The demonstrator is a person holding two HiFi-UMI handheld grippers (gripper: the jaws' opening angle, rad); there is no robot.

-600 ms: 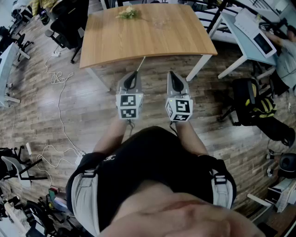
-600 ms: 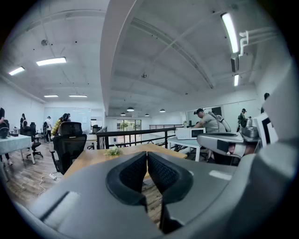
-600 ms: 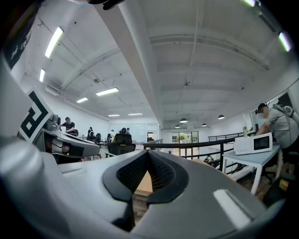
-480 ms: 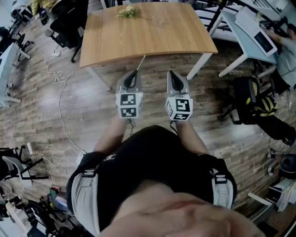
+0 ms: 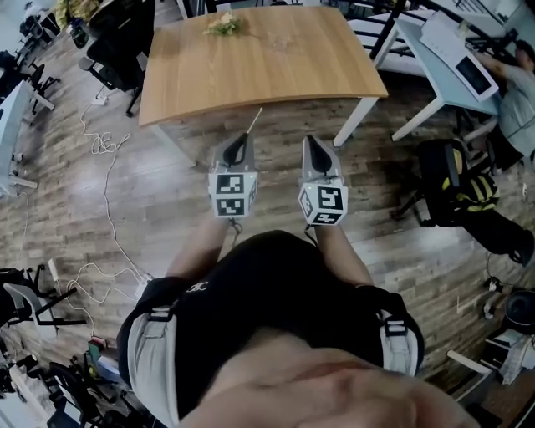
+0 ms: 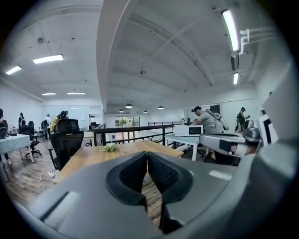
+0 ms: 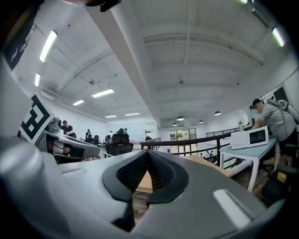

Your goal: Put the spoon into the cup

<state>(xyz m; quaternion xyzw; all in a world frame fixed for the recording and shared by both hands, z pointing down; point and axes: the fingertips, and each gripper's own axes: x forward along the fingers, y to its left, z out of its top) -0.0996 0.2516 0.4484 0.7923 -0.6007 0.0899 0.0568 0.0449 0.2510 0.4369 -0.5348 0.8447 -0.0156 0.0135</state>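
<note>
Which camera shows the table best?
The head view: the top of the table shows from above, the plant at its far edge. The left gripper view shows it low and foreshortened; the right gripper view, a sliver between its jaws.

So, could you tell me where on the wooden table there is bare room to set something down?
The wooden table is bare across its near half and out to both side edges. Only the far edge is taken, where a green sprig lies left of centre. Office chairs crowd the floor beyond its left corner.
</note>
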